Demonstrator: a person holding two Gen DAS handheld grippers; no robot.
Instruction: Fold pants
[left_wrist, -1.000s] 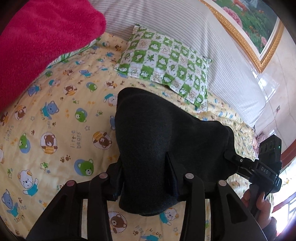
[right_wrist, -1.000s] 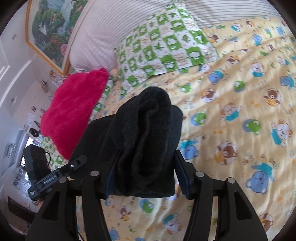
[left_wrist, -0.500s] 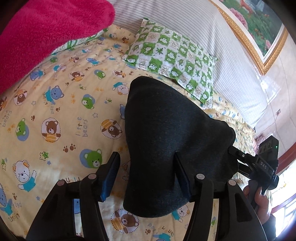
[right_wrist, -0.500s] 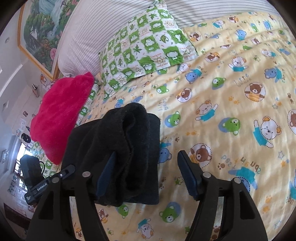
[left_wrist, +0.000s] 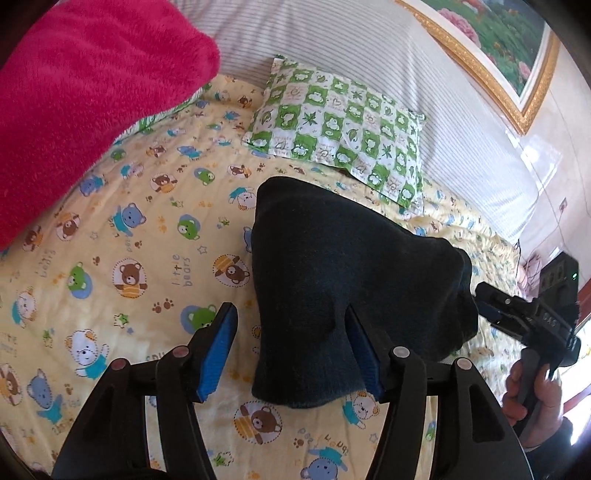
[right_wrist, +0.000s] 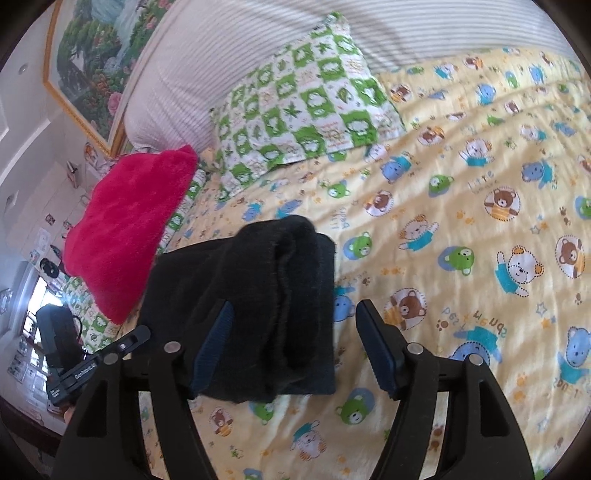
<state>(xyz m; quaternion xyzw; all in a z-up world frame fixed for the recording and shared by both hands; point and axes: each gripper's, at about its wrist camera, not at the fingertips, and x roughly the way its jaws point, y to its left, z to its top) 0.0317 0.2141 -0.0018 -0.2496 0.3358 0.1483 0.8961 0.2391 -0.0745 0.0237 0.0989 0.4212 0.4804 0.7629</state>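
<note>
The dark folded pants (left_wrist: 332, 280) lie as a thick bundle on the bear-print bedspread (left_wrist: 129, 258). My left gripper (left_wrist: 288, 343) stands open around the bundle's near left corner. Its right pad touches the cloth and its left pad is clear of it. In the right wrist view the pants (right_wrist: 266, 295) show their stacked folded edges. My right gripper (right_wrist: 295, 343) is open around the right end, with the cloth against the left pad and a wide gap to the right pad. Neither gripper presses on the cloth.
A green checked pillow (left_wrist: 340, 125) and a striped headboard cushion (left_wrist: 369, 44) lie beyond the pants. A pink fluffy blanket (left_wrist: 81, 92) sits at the far left. A hand (left_wrist: 524, 387) holds the other tool at the bed's right edge. Open bedspread (right_wrist: 480, 240) stretches to the right.
Both grippers were shut on the pants a second ago; their jaws have opened and let go. The bundle has settled onto the bedspread.
</note>
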